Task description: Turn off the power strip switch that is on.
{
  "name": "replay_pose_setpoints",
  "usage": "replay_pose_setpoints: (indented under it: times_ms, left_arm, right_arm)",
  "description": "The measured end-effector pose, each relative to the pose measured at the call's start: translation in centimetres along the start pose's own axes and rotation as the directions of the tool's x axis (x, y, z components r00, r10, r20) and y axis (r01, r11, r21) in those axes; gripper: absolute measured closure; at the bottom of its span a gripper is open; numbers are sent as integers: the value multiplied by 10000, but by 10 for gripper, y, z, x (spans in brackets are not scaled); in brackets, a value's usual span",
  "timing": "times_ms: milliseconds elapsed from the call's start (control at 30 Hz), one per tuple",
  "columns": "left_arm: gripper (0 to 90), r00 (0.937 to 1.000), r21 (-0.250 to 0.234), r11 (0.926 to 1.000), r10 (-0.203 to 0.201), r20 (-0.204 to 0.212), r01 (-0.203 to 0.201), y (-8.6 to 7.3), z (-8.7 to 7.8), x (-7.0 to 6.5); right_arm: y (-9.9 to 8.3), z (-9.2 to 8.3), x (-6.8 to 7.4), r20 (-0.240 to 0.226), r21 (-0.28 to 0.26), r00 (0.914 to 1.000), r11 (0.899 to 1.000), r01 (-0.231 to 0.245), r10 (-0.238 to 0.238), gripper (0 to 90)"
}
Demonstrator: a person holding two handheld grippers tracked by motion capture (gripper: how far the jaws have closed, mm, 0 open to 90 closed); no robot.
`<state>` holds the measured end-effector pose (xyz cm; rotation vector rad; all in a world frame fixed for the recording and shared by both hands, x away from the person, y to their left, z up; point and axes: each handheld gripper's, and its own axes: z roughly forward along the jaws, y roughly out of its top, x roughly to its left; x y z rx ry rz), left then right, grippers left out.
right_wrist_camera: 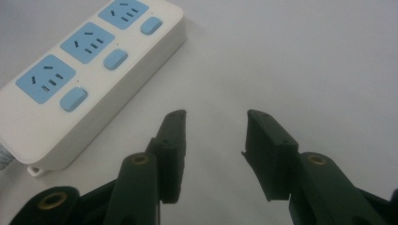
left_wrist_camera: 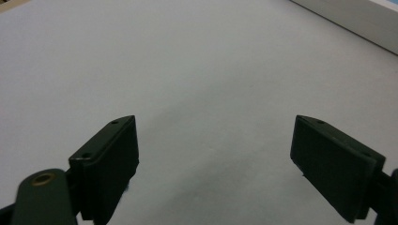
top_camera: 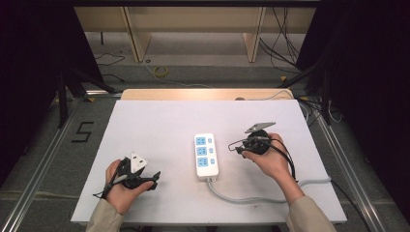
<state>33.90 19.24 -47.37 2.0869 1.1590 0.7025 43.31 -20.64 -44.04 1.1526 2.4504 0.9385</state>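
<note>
White power strip, three blue outlets, grey cord, on white table. Right gripper just beside it; left gripper well apart.

Beige sleeves; left gripper and right gripper black, brass-ringed pivots, grey three-cornered plates, black cables.

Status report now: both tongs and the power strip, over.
Left tongs open, nothing between them. Right tongs open beside the power strip, not touching it. Power strip flat on the table, nothing in the way.
</note>
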Motion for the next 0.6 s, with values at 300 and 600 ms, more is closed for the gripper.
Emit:
replay_pose_setpoints:
  times_ms: [300, 600]
  left_arm:
    - [153, 10000, 38, 10000, -52, -15, 52, -1, 1, 1]
    - [152, 10000, 68, 9999, -75, -14, 75, -2, 5, 3]
  right_arm:
    - [-33, -24, -5, -26, -688, 9998, 9974, -215, 214, 544]
    - [-52, -29, -7, -115, -900, 9995, 9955, -296, 287, 510]
